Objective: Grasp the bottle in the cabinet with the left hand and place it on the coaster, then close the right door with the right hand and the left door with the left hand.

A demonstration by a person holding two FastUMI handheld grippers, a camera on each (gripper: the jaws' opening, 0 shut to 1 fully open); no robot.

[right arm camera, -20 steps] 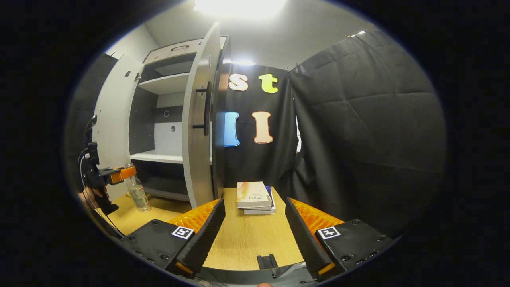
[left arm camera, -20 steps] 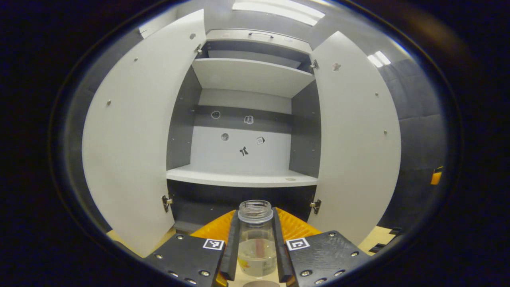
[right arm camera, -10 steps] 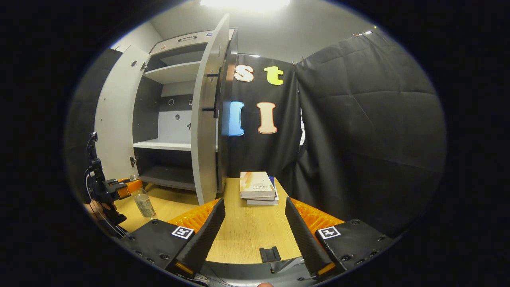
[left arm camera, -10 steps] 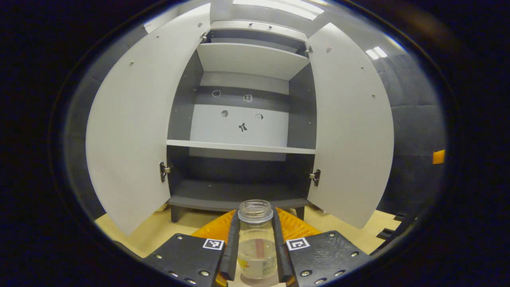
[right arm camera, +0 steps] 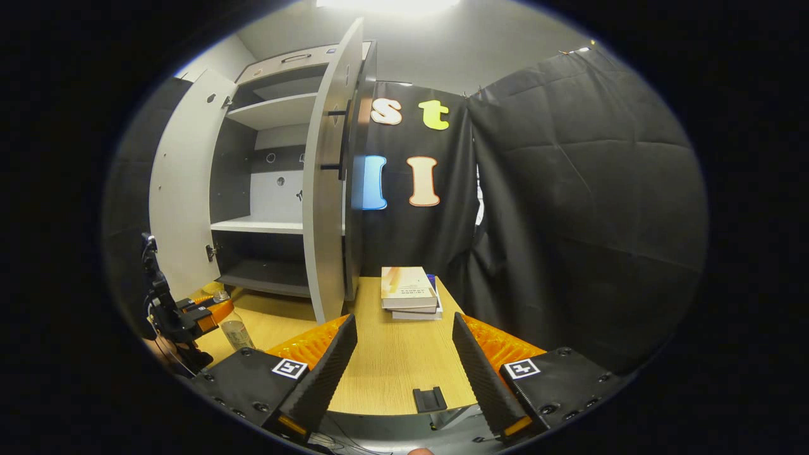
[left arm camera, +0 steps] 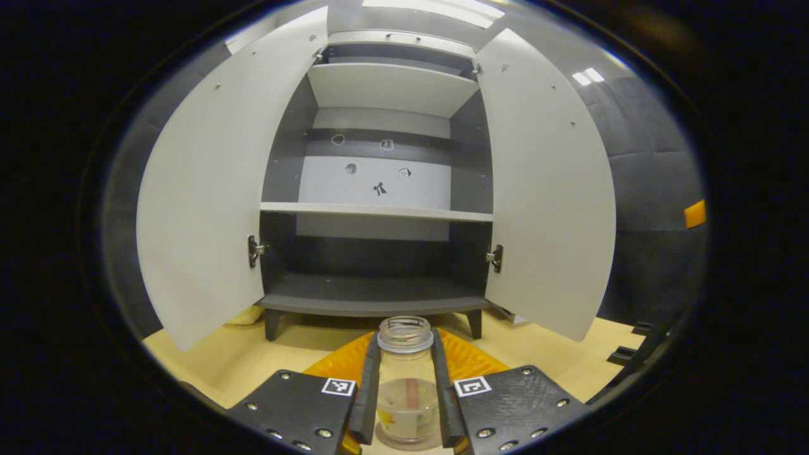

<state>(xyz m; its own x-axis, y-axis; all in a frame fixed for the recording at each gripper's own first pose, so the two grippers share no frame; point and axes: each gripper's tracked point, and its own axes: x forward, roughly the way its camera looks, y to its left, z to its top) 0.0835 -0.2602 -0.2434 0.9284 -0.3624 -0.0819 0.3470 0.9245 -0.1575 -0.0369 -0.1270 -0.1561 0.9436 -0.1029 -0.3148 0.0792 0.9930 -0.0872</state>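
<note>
In the left gripper view, the left gripper [left arm camera: 406, 395] is clamped on the clear, uncapped bottle [left arm camera: 406, 385], which holds a little liquid at its bottom and stands at 6 o'clock on a round coaster [left arm camera: 407, 444] on the worktop [left arm camera: 253, 360]. Behind it at 12 o'clock the cabinet [left arm camera: 376, 208] has its left door [left arm camera: 208, 189] and right door [left arm camera: 543, 189] wide open, its shelves bare. In the right gripper view, the right gripper [right arm camera: 404, 366] has its fingers apart over the worktop, with a stack of books [right arm camera: 409, 294] at 12 o'clock.
</note>
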